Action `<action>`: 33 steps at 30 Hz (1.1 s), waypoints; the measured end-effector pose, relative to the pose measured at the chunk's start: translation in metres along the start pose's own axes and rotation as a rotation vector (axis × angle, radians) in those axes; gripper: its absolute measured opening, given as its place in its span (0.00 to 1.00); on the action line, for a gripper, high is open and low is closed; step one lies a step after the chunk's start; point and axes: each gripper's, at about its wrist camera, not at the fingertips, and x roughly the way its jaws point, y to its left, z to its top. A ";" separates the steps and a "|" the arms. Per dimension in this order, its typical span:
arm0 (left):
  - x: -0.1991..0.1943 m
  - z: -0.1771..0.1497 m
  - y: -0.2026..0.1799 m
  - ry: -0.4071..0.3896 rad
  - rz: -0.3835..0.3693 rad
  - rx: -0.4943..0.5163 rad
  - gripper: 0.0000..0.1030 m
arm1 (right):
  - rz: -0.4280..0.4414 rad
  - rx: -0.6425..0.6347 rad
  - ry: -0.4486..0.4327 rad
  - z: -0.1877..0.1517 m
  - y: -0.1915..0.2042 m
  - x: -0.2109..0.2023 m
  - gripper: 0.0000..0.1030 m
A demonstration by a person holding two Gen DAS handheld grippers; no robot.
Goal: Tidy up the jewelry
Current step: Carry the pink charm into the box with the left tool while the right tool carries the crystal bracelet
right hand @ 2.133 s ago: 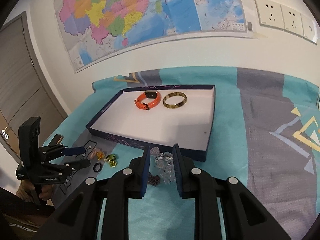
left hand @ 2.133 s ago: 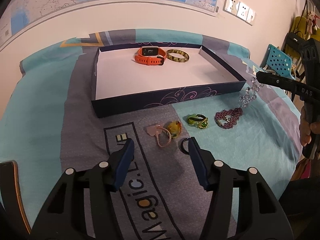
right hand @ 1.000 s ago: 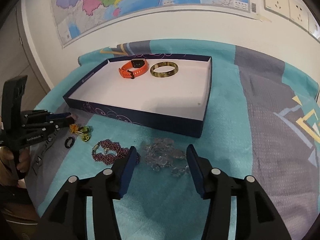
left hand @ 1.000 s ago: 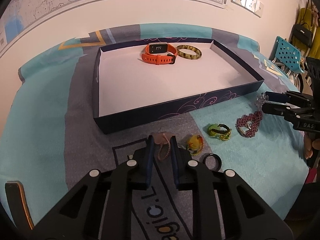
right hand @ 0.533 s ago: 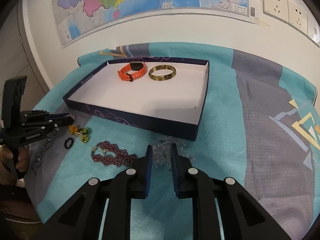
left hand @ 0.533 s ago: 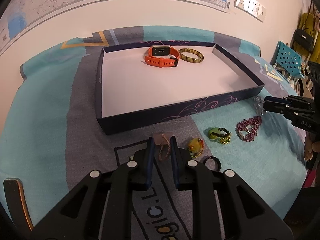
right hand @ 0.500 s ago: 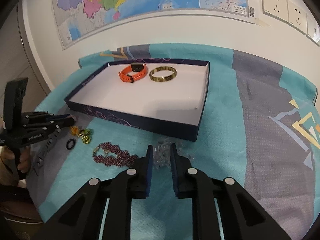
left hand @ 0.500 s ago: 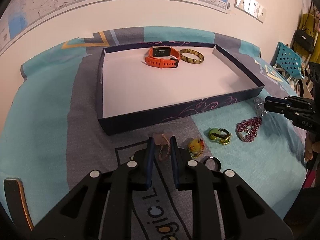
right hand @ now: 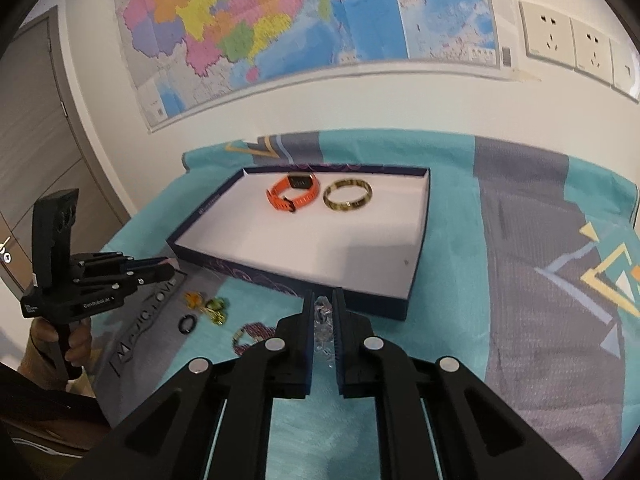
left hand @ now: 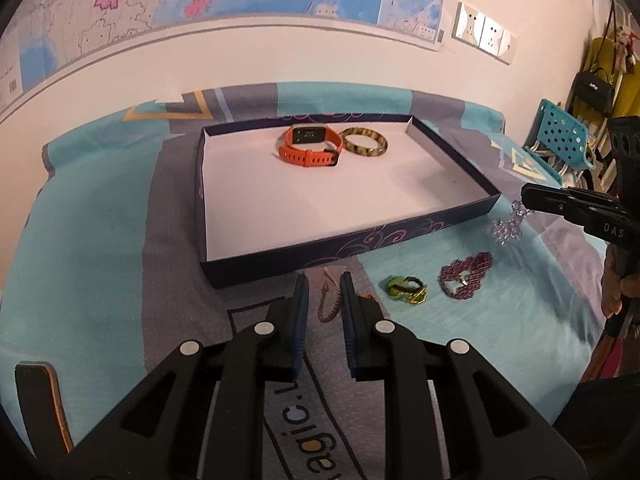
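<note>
While both grippers hold a piece lifted off the bedspread, the open box lies straight ahead of each.

Left gripper point(left hand: 324, 294): clenched on the pink cord bracelet point(left hand: 331, 300), which hangs between the blue pads just short of the box's near wall.

Right gripper point(right hand: 321, 312): clamped on the clear crystal bracelet point(right hand: 323, 328); in the left wrist view the beads point(left hand: 509, 226) dangle from its tips just off the box's near right corner.

Box point(left hand: 448, 226): shallow, dark blue, white floor, long axis running left to right across the bedspread point(left hand: 92, 216); orange smartwatch point(left hand: 310, 151) and tortoiseshell bangle point(left hand: 365, 147) side by side at its far edge.

Left on the bedspread: green ring point(left hand: 405, 288), maroon beaded bracelet point(left hand: 466, 275), black ring point(right hand: 187, 323), an amber piece point(right hand: 193, 299), all in front of the near wall.

Key relation: each load has only to clear the near wall and go forward; the left gripper faces the wall's middle, the right its right end, so neither looks much nearer.

Judgement: free floor lies in front of the watch and bangle; dangling beads could snag the rim unless raised.
</note>
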 end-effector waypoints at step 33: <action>0.031 0.056 0.004 -0.005 -0.043 -0.009 0.16 | 0.027 -0.037 -0.079 0.085 -0.002 0.037 0.07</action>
